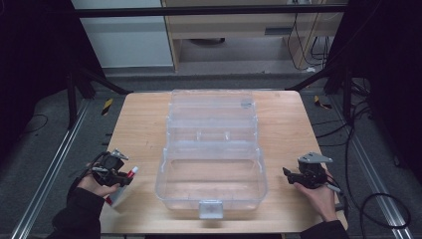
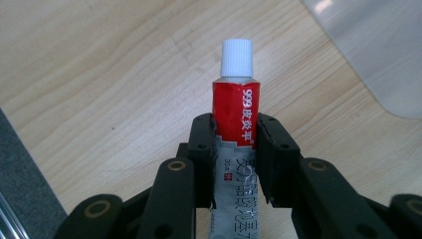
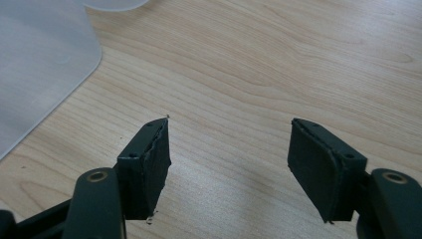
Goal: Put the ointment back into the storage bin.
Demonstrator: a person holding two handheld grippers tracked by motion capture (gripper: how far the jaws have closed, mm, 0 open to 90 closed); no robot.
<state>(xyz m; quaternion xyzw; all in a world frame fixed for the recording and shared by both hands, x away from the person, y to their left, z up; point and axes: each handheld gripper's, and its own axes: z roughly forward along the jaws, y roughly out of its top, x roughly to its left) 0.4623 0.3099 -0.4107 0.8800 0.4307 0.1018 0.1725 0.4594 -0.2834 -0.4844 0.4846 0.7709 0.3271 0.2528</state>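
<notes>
Pale wood of the table (image 1: 139,129) lay bare around a clear plastic organiser box (image 1: 211,149), lid thrown back, its compartments looking empty. At the table's near left edge the left gripper (image 1: 121,173) was clamped on a red-and-white ointment tube (image 2: 234,124), so pickup seemed done and placing remained. Right gripper (image 1: 291,174) hung with jaws apart, holding nothing, beside the box, with free room between

Dim, soft high view with dark surrounds; brighter, evenly lit gripper views, faint shadows, near parts slightly blurred.
</notes>
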